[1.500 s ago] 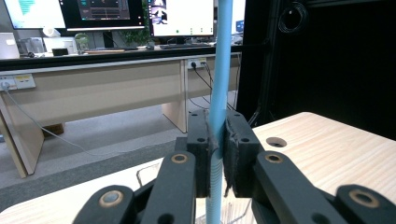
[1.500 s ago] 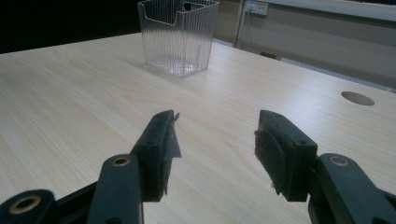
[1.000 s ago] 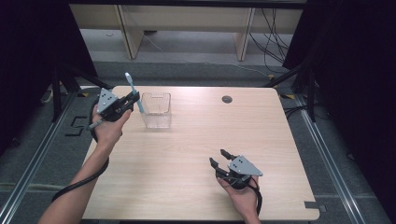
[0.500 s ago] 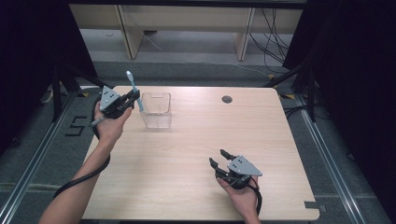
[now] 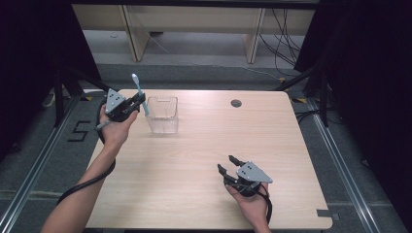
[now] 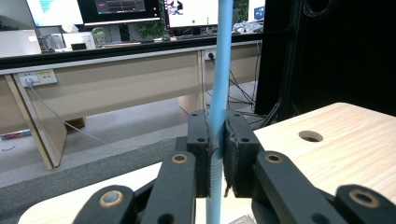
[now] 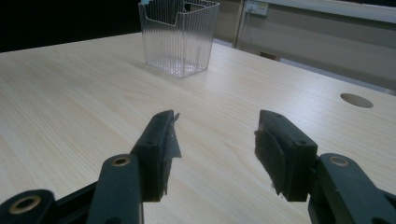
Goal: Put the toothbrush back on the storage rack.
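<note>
High view: toothbrush in left gripper

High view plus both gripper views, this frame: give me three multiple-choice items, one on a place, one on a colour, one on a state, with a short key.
1. Where does the clear container stand on the table?
A. at the near right corner
B. toward the far left, beside the left gripper
C. over the round hole

2. What colour is the toothbrush handle?
A. light blue
B. red
C. black

3. How does the right gripper stand?
A. shut on the container
B. shut on the toothbrush
C. open, with nothing between its jaws

Key: 1 B, the high view shows it far left, next to the left gripper. 2 A, the handle between the left gripper's pads is light blue. 3 C, the right gripper view shows bare tabletop between its spread jaws.
</note>
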`<state>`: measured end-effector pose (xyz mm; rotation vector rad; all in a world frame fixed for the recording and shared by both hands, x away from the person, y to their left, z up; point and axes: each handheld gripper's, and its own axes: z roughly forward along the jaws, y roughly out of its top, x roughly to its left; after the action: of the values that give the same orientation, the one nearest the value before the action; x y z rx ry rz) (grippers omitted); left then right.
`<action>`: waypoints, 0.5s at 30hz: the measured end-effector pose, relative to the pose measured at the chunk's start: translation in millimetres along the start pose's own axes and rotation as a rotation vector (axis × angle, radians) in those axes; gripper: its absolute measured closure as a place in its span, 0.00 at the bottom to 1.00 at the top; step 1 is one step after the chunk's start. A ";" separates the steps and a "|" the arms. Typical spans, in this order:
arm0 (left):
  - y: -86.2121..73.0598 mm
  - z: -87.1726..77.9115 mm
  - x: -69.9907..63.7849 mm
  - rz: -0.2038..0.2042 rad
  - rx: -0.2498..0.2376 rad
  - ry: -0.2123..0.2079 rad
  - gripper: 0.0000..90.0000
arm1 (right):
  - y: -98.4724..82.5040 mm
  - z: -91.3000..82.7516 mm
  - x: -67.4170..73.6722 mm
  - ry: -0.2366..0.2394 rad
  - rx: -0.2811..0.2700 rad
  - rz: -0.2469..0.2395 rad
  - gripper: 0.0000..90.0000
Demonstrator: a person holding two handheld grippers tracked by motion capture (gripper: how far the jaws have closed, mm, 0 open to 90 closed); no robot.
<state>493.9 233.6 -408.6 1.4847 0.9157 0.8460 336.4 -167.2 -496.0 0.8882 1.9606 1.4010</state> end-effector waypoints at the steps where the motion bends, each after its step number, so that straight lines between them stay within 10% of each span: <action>1: -0.4 0.5 -0.3 0.001 -0.001 0.000 0.90 | 0.5 0.5 -1.4 -0.015 -0.017 -0.031 0.53; 15: -10.2 3.3 -0.3 -0.004 0.030 0.006 0.90 | 0.1 1.0 1.4 0.002 0.006 0.004 0.53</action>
<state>495.9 232.6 -419.1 1.5064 0.9394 0.8378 336.3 -165.5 -496.2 0.8950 1.9665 1.3990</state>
